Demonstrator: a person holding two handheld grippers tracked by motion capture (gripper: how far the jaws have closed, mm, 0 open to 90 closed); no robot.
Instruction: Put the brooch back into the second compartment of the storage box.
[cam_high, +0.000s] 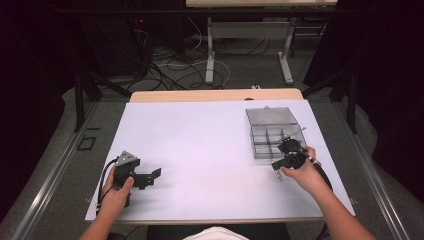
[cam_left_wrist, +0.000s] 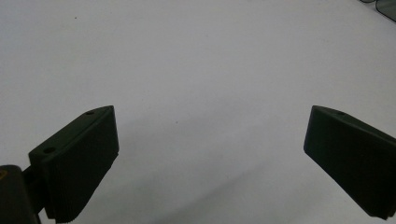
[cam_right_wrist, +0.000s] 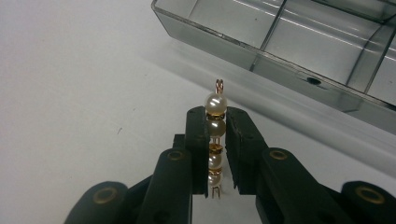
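The pearl pin (cam_right_wrist: 215, 140) stands between the jaws of the right hand-held gripper (cam_right_wrist: 215, 128), which are clamped on it, its top pearl and gold loop poking out past the tips. It hangs over the white bench (cam_right_wrist: 70, 93), just in front of the clear box (cam_right_wrist: 280, 51). The right gripper view shows four cream pearls strung in a row with gold spacers; in the high view the pin is too small to make out, perhaps a speck by the right hand-held gripper (cam_high: 285, 159) at the box (cam_high: 272, 131) front edge. The left hand-held gripper (cam_left_wrist: 210, 154) sits well apart, jaws wide with nothing between them, over bare bench (cam_left_wrist: 187, 60).
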